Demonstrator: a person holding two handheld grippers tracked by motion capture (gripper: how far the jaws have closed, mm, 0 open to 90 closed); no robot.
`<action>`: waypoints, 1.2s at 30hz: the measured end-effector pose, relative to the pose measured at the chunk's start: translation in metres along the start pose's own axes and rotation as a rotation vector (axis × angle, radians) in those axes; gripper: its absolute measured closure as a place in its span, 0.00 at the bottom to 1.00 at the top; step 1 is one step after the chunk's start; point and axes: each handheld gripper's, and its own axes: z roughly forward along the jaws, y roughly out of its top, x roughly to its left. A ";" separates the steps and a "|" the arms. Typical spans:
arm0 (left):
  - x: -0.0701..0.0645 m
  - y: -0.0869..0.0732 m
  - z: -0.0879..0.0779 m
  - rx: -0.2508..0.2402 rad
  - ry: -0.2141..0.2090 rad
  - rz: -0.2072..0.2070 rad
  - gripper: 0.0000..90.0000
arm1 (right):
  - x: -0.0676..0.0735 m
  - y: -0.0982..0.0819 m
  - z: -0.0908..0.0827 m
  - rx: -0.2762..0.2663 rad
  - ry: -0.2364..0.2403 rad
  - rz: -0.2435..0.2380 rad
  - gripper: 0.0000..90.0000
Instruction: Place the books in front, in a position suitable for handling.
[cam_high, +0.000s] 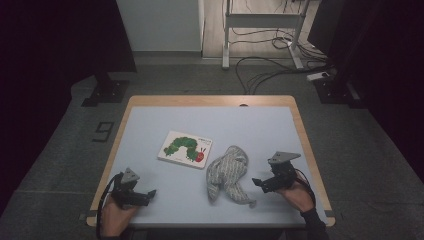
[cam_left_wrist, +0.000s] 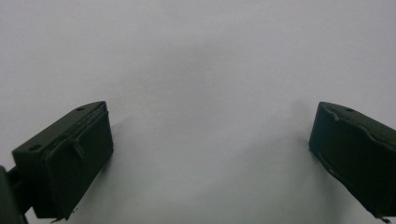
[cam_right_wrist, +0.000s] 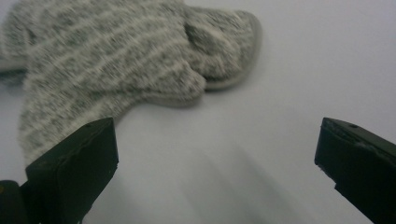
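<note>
Right gripper (cam_high: 259, 183) is sitting low over the table near its right front corner, jaws spread wide and holding nothing, pointing toward the knitted garment (cam_high: 228, 174) that is lying just beside it. In the right gripper view the same gripper (cam_right_wrist: 217, 154) is showing its two black jaws standing well apart over bare tabletop, with the knitted garment (cam_right_wrist: 116, 60) lying just ahead of them and reaching down behind the jaw at the left of that view.

That garment is looking like a crumpled piece of thick knitwear, grey and off-white in wavy, speckled bands. Its surface is fuzzy and loosely ribbed. In the high view it is lying in a loose heap with one narrower part trailing toward the front edge; a folded flap with a pale hem edge is showing in the right gripper view. It is resting flat on the table (cam_high: 150, 125), right of centre.

Left gripper (cam_high: 150, 194) is resting near the front left corner, well apart from the garment; in its own view the left gripper (cam_left_wrist: 210, 154) is showing jaws spread wide over plain pale tabletop.

Just left of the garment, a picture book (cam_high: 185, 149) with a green caterpillar on its white cover is lying flat.
</note>
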 end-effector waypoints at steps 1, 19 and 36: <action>0.000 0.000 0.000 0.000 0.000 0.000 0.00 | 0.002 0.003 0.001 0.000 0.009 -0.006 0.00; 0.000 0.000 0.000 -0.002 0.001 0.000 0.00 | 0.040 0.058 0.044 0.029 0.116 -0.123 0.00; 0.000 0.000 0.000 -0.002 0.001 0.000 0.00 | 0.046 0.062 0.110 0.148 0.146 -0.139 0.11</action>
